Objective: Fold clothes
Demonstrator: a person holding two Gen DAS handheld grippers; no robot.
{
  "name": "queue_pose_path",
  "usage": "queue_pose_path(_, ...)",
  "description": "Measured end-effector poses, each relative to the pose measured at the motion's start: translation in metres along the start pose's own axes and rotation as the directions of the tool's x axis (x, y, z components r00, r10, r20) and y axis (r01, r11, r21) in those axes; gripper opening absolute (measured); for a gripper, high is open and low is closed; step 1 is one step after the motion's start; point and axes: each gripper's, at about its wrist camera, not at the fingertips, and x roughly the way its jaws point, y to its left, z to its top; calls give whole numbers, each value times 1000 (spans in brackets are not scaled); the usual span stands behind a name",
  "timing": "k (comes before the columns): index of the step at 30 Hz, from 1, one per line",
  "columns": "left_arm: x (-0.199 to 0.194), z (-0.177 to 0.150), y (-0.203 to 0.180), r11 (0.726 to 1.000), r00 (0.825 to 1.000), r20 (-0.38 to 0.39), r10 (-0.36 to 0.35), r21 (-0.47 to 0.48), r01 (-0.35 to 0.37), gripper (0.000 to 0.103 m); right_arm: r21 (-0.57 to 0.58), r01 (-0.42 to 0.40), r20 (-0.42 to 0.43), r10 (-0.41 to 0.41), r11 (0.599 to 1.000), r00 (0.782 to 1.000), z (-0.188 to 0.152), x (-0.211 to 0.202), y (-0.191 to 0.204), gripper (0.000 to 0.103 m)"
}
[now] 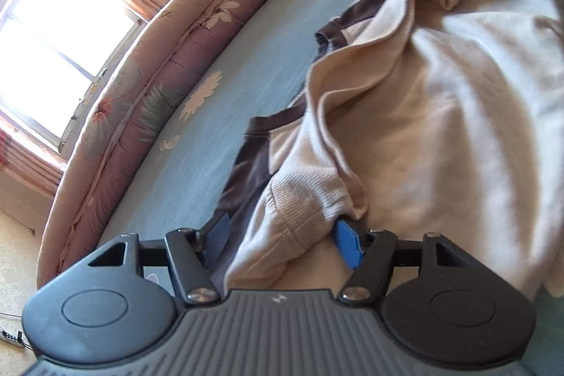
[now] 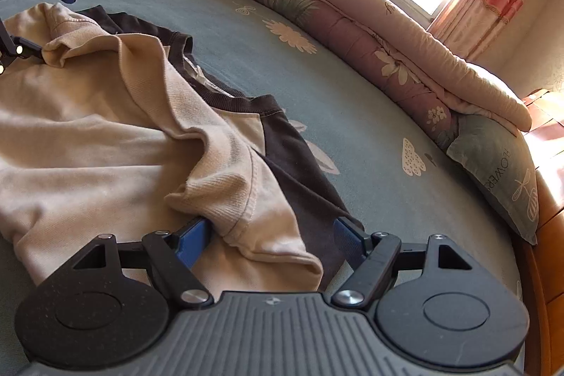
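One garment is in play: a cream sweatshirt (image 2: 88, 129) with dark brown trim, spread rumpled on the blue flowered bedsheet (image 2: 246, 59), half folded over itself. It can be judged soft, light and floppy, so nothing is going to hold a crease unless it gets smoothed down. Best spots to be grabbed are the ribbed cuffs and hem, where the fabric is thicker and less slippery.

Both claws are spread. The left gripper (image 1: 282, 238) has a ribbed cuff lying loosely between its blue pads; the right gripper (image 2: 271, 235) has the other sleeve end sitting between its jaws, probably unpinched, though the near pad is partly hidden by cloth.

A pillow (image 2: 500, 171) and wooden bed frame are given only by the right wrist view; only the left one takes in the floor.
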Motion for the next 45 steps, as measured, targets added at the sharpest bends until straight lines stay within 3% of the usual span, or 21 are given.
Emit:
queue_pose_path(6,38,7,43,990,997,-16,78,-116,-80,67,81,29,24,-31,996,999,19,28,-35,84)
queue_pose_path(9,60,6,59,974,984,-82,156,-155,-168,67,125,78,7,-79,989,997,23,41,-48,84)
queue_pose_path(11,64,3,71,960,980,-114,161,-214,-182,66,159,105,-16,-104,982,994,22,49,-57,84)
queue_pose_path(15,38,-2,76,948,996,-57,71,-305,-85,66,241,58,-11,-57,969,998,14,37,-65,84)
queue_pose_path(18,4,-2,56,954,998,-1,-65,-295,62,66,253,-20,16,16,967,1000,3,11,-55,83)
queue_pose_path(21,-25,-3,23,928,965,52,-257,-265,262,67,268,-191,53,184,944,982,-7,-19,-32,83)
queue_pose_path(23,-35,-5,0,914,944,57,-325,-238,329,67,260,-244,57,237,934,970,-12,-32,-13,83)
queue_pose_path(26,-40,-27,-18,927,950,29,-311,-209,310,67,250,-279,27,282,927,959,-28,-40,12,83)
queue_pose_path(28,-38,-45,-6,911,951,-14,-308,-293,291,68,266,-267,-25,283,926,959,-49,-37,15,83)
queue_pose_path(30,-37,-62,13,901,958,-87,-273,-372,223,69,293,-244,-36,266,925,963,-72,-39,4,84)
queue_pose_path(32,-43,-72,24,910,961,-138,-238,-378,171,69,356,-213,-70,254,910,965,-86,-45,-15,84)
queue_pose_path(34,-51,-71,33,904,964,-144,-225,-400,151,62,378,-181,-68,222,908,973,-91,-56,-25,84)
queue_pose_path(36,-58,-61,41,870,965,-82,-250,-456,187,63,388,-191,-25,218,902,976,-84,-69,-28,84)
queue_pose_path(39,-57,-34,32,819,946,25,-324,-494,294,66,394,-256,25,268,883,963,-66,-66,-12,84)
queue_pose_path(42,-48,-17,6,817,928,33,-372,-463,344,66,394,-332,71,332,857,941,-46,-56,9,84)
queue_pose_path(45,-40,-32,-8,822,921,-48,-386,-470,321,67,396,-360,37,377,845,926,-48,-44,27,84)
